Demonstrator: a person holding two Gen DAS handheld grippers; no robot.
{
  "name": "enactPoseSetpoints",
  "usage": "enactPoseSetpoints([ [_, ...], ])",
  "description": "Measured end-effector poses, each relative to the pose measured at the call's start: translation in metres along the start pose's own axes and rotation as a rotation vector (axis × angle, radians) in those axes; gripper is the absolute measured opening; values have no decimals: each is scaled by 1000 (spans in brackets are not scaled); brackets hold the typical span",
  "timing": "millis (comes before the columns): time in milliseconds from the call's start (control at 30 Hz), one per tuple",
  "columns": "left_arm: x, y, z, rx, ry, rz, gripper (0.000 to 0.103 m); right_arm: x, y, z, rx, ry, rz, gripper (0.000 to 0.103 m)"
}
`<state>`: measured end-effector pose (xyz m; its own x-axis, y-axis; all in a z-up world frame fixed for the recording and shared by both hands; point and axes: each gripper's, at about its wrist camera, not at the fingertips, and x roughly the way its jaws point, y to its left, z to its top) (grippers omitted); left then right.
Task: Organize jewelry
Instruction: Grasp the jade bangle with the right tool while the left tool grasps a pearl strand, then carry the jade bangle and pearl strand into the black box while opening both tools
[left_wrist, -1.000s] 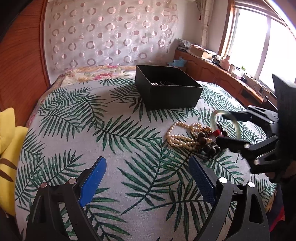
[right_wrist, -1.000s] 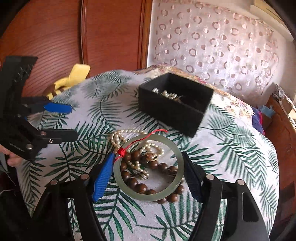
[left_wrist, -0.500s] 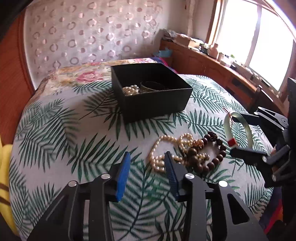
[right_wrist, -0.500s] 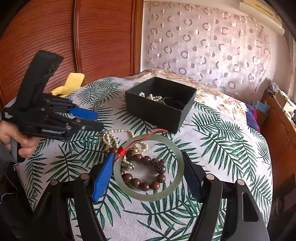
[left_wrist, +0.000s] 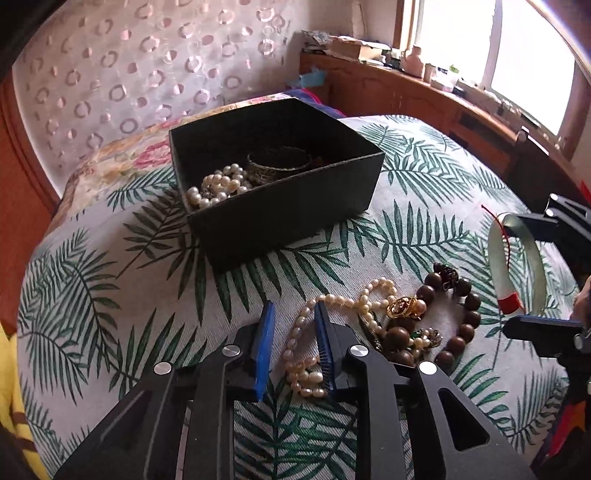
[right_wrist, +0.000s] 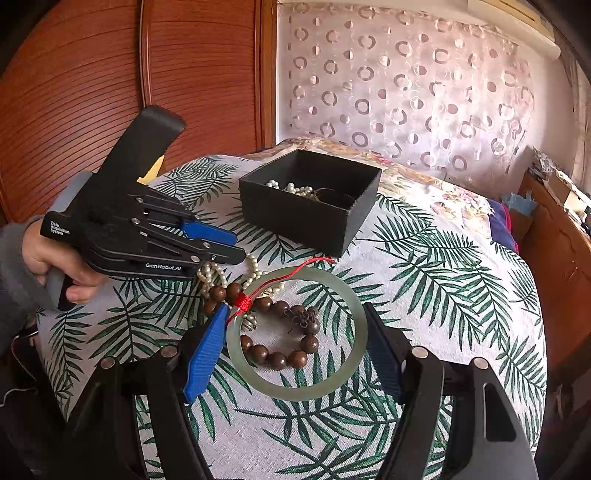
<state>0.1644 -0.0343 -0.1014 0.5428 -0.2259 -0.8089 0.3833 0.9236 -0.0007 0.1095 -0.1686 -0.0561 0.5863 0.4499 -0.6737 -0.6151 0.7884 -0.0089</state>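
Two claws are busy: my right claw (right_wrist: 291, 354) holds the jade bangle (right_wrist: 295, 389) across its width, above the bed (right_wrist: 461, 295). My left claw (left_wrist: 293, 334) has just been closing, nearly shut, its right pad touching the pearl strand (left_wrist: 301, 332), which runs rightward across the bedspread; box (left_wrist: 280, 218) lies beyond.

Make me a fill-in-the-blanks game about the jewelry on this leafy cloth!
1. The right claw grips a green bangle tied with ___ cord.
2. The black box already holds a strand of white ___.
3. The bead bracelet lying on the cloth is coloured ___.

Missing words: red; pearls; brown.
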Motion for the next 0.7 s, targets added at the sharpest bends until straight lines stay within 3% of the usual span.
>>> enactPoseSetpoints([
  [33, 0, -2, 0, 10, -2, 1, 6, 0, 0, 0, 0, 1, 0, 74],
  [67, 0, -3, -1, 18, -3, -8, 4, 1, -1, 0, 1, 1, 0, 74],
  [267, -13, -9, -3, 15, -42, -5, 4, 1, -2, -1, 4, 4, 2, 74],
  [700, -116, -17, 17, -31, -291, -33, 4, -17, 1, 18, -10, -42, -10, 74],
])
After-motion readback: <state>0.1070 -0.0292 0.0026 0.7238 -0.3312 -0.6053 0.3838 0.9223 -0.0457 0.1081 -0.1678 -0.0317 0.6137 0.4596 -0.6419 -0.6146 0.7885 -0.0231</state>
